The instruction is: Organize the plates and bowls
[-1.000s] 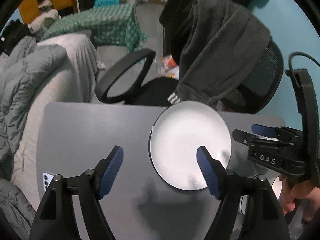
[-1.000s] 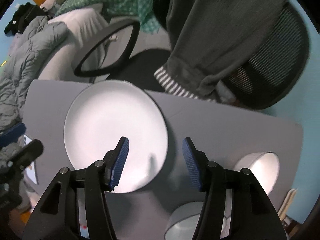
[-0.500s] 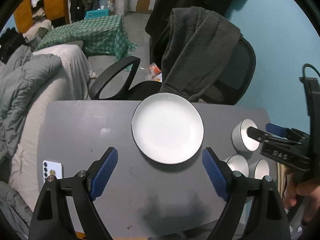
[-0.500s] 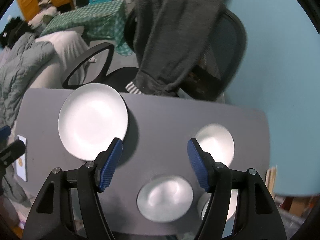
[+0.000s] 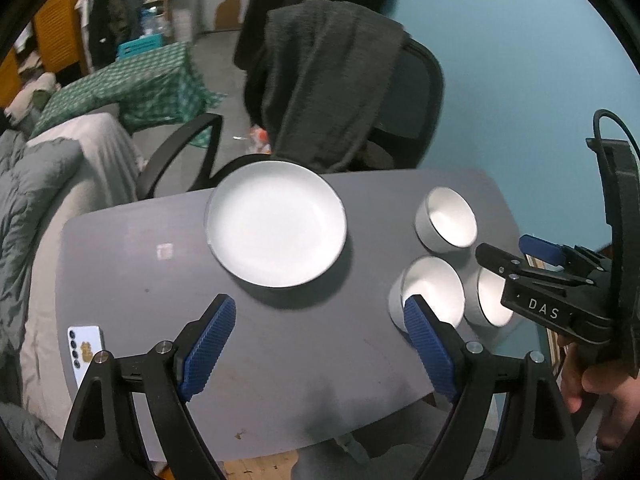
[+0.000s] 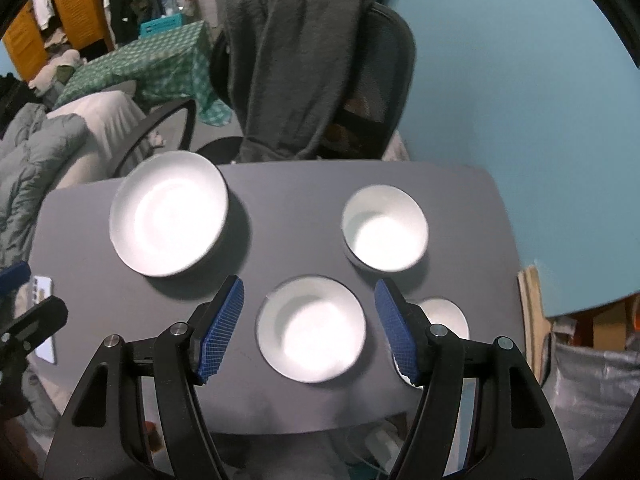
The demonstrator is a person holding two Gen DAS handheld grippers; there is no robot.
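One grey table (image 6: 280, 208), one black office chair (image 6: 384, 80) behind it with a dark grey garment (image 6: 296, 60) draped over the backrest.

Plates: one, white (image 6: 168, 212), far left part of the table.

Bowls: three, white, on the right part. Far bowl (image 6: 384, 228); middle bowl (image 6: 312, 328), nearer; third bowl (image 6: 444, 316) at the near right edge, partly hidden by a finger. None touching.

One phone (image 5: 86, 346), near left edge.

Left gripper (image 5: 316, 344): jaws wide apart, just been opening, nothing between them. Right gripper (image 6: 308, 328): jaws apart, just been opening, empty, above the middle bowl.
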